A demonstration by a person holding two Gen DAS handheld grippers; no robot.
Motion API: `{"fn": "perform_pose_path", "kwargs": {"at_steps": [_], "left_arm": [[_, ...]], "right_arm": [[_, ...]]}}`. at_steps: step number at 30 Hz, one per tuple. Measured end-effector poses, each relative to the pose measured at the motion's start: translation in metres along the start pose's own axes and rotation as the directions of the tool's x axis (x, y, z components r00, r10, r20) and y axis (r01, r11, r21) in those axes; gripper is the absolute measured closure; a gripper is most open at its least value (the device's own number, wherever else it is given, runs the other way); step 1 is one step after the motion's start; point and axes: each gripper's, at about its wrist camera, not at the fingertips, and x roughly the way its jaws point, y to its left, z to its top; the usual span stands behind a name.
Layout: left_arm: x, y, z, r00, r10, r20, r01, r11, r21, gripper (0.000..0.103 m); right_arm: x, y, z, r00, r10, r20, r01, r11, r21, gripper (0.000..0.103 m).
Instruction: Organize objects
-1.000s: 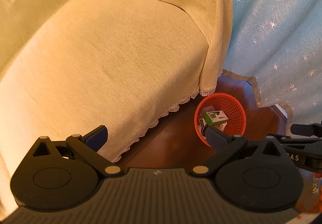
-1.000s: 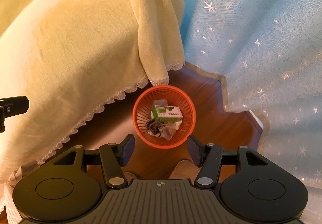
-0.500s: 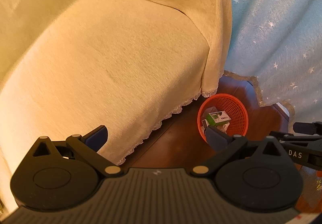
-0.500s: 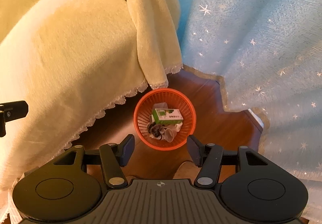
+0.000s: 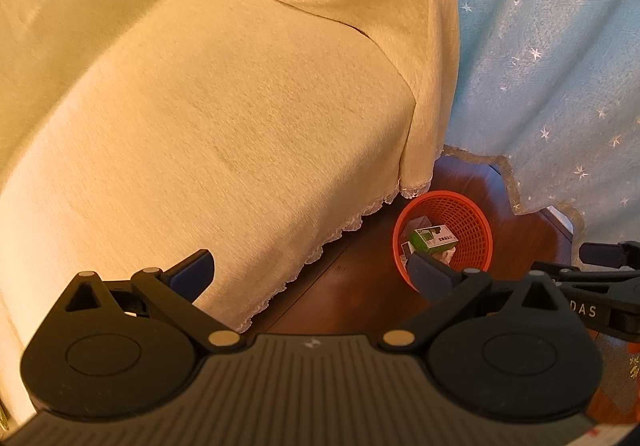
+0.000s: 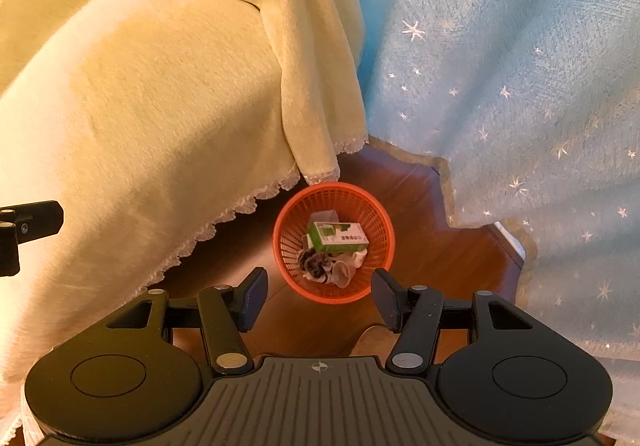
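An orange mesh basket (image 6: pixel 370 205) stands on the dark wood floor and holds a green and white box (image 6: pixel 338 238), crumpled paper and other small litter. My right gripper (image 6: pixel 318 298) is open and empty, high above the basket's near rim. In the left wrist view the basket (image 5: pixel 474 224) with the box (image 5: pixel 434 238) is at lower right. My left gripper (image 5: pixel 310 270) is open wide and empty, over the edge of the yellow cover, left of the basket.
A pale yellow cover with a lace hem (image 5: pixel 240 117) drapes a large piece of furniture on the left. A light blue starred fabric (image 6: pixel 500 85) hangs on the right. The right gripper's body (image 5: pixel 600 286) shows at the left wrist view's right edge.
Both grippers have risen and drawn back from the basket, which looks smaller and lower in both views. Both stay open and empty.
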Motion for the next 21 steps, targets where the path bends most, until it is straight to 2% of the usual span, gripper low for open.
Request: {"fn": "perform_pose_path", "kwargs": {"at_steps": [21], "left_arm": [[-0.0005,0.0042,-0.0046,0.999,-0.037,0.008,0.037,0.999,-0.018,0.001]], "right_arm": [[-0.0008,0.0045,-0.0029,1.0,-0.008,0.001,0.008,1.0,-0.003,0.048]]}}
